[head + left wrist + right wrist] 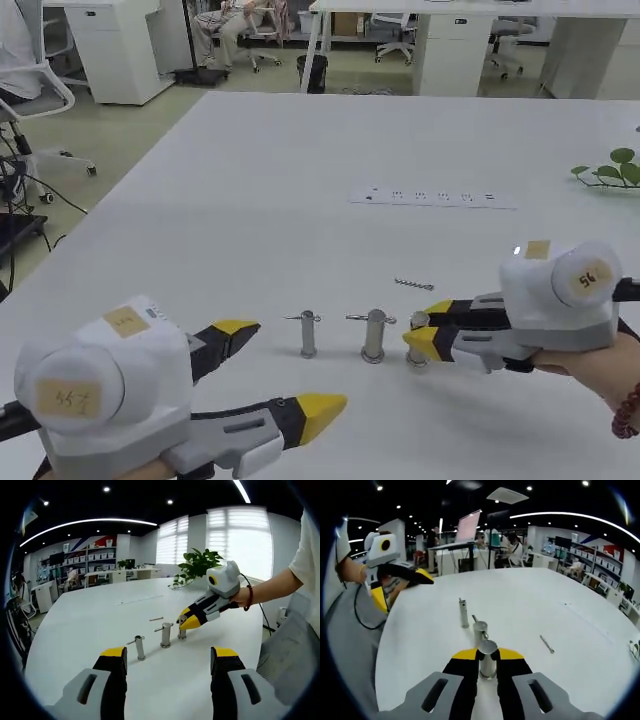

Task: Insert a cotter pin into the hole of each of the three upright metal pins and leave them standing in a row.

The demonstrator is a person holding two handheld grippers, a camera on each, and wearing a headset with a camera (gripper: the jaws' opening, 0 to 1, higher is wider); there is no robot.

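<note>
an open-plan office — a large white worktop (300, 170) in front, more white desks (450, 50) and swivel chairs (395, 38) past its far edge, shelves of storage boxes (95, 555), window blinds (240, 535), a potted plant (197, 565) and strip ceiling lights (90, 522).

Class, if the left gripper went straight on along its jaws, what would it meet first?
Probably the nearest metal pin, standing ahead between the left gripper's open jaws, slightly left of centre, though depth is unclear.

Left gripper (292, 366) fingers apart, right gripper (425, 327) fingers pinched.
</note>
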